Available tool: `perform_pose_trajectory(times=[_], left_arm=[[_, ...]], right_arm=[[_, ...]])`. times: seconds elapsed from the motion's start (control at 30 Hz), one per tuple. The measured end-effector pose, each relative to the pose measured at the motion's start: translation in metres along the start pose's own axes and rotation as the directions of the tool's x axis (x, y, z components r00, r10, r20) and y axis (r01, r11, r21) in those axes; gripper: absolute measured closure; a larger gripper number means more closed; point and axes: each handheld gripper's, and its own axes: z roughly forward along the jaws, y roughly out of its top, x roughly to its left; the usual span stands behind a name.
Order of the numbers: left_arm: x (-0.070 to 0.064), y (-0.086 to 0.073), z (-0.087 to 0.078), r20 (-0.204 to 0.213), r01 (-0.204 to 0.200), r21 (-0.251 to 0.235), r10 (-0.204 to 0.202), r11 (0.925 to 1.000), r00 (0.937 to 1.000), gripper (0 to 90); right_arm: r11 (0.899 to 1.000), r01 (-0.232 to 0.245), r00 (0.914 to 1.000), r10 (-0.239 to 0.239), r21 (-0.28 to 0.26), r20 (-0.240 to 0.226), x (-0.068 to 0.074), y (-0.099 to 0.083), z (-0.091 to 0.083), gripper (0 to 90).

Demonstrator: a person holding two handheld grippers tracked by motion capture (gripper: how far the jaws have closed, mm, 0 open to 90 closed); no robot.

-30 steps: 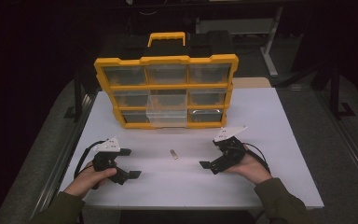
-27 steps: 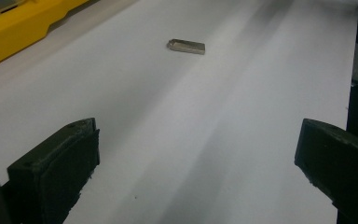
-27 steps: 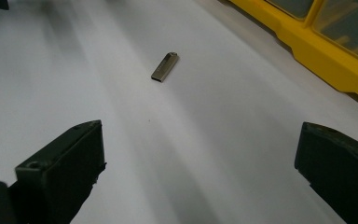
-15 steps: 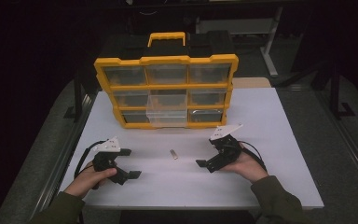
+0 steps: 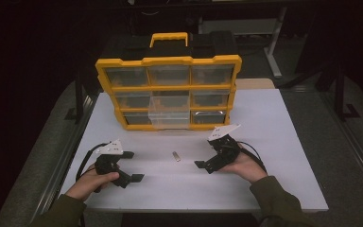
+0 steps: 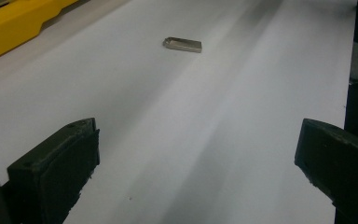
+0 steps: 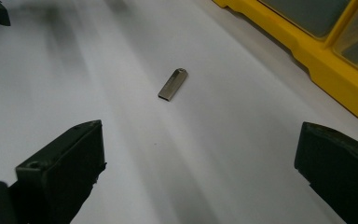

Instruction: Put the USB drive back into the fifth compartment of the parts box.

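Two grippers rest on the white table (image 5: 274, 123), one on each side of a small metal USB stick (image 5: 175, 156) that lies flat on the bare surface in front of the yellow organizer case (image 5: 168, 90). Taking that case as the landmark, the stick sits a short way out from its lower front edge, roughly below the middle column of drawers, touching nothing else. The left gripper (image 5: 131, 166) lies to the left of the stick and farther from the case, held in the person's left hand (image 5: 92, 182); its jaws stand wide apart with nothing between them, and in the left gripper view the stick (image 6: 182, 44) lies well ahead of them, with a corner of the case (image 6: 14, 28) at the upper left. The right gripper (image 5: 207, 164), in the right hand (image 5: 246, 165), lies to the right of the stick and somewhat nearer the case; its jaws are likewise spread and empty. In the right gripper view the stick (image 7: 173, 84) lies ahead between the jaws' lines, with the case's yellow frame (image 7: 307, 51) at the upper right.
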Motion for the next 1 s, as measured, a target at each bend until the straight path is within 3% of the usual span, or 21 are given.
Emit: perform_pose_trajectory(times=[1.0], left_arm=[[0.0,0.0,-0.001,-0.004,0.003,0.003,-0.003,1.0,1.0,0.0]], right_arm=[[1.0,0.017,0.9997,-0.017,0.003,-0.02,0.004,0.014,0.016,1.1]])
